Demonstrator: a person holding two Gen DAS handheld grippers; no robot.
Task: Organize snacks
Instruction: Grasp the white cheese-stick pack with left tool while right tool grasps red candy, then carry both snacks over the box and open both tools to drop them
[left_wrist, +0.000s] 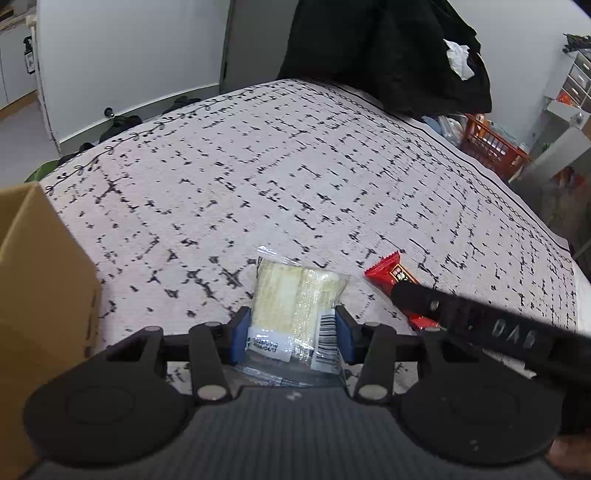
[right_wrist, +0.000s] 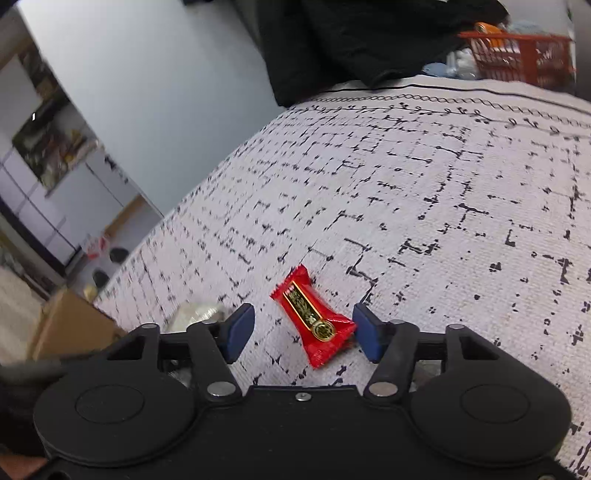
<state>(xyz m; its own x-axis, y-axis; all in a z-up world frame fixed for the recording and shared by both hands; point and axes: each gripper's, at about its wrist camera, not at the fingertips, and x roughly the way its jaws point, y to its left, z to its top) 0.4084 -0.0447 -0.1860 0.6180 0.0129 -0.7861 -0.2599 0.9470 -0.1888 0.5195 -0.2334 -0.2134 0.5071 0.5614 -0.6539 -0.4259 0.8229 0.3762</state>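
Observation:
My left gripper (left_wrist: 293, 336) is shut on a clear-wrapped pale wafer snack (left_wrist: 295, 299), its blue pads pressing both sides of the packet, just above the patterned cloth. A red snack packet (right_wrist: 314, 319) with a gold label lies on the cloth between the open jaws of my right gripper (right_wrist: 303, 330); the right pad is near its lower end, the left pad stands apart. In the left wrist view the red packet (left_wrist: 388, 275) lies right of the wafer, partly hidden by the right gripper's black body. The wafer also shows in the right wrist view (right_wrist: 197, 314), blurred.
A cardboard box (left_wrist: 40, 295) stands at the left edge of the table; it also shows in the right wrist view (right_wrist: 74, 325). A white cloth with black marks (left_wrist: 258, 177) covers the table. A black garment (left_wrist: 388, 51) hangs at the far edge. An orange basket (left_wrist: 491, 146) sits beyond the right side.

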